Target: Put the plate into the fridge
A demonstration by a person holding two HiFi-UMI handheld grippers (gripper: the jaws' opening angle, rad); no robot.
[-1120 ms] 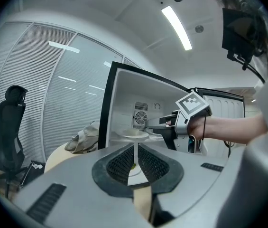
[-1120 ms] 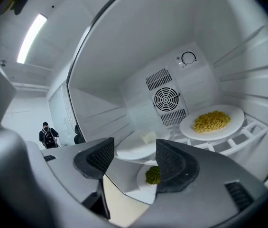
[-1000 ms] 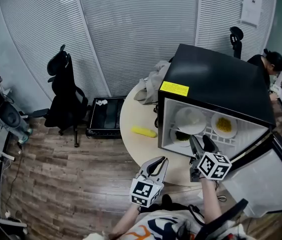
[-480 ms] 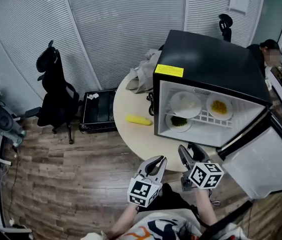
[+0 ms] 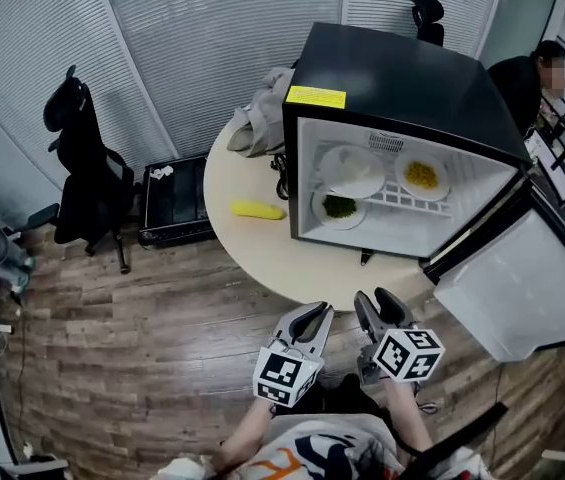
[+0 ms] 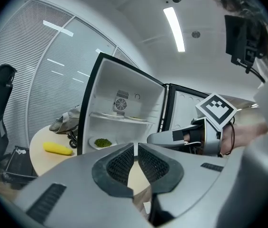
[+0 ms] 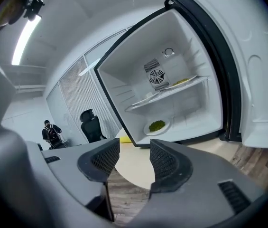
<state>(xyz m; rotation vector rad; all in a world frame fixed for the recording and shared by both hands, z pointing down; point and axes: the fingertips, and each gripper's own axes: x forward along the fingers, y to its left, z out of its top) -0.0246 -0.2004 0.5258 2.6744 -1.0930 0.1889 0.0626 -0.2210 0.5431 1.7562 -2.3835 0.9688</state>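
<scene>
My left gripper [image 5: 312, 314], closed on nothing, and right gripper [image 5: 373, 297], empty with jaws apart but just narrowing, hang near of the table [image 5: 254, 253] edge, plates [image 5: 352, 171] inside the open fridge [image 5: 392, 68] beyond.

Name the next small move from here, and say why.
Probably swing the right gripper over to the open fridge door and start pushing it shut. Three plates already sit inside the fridge. The left gripper and the right one hang in front of it, clear of it. The right one's jaws, which have just been closing, hold nothing.
</scene>
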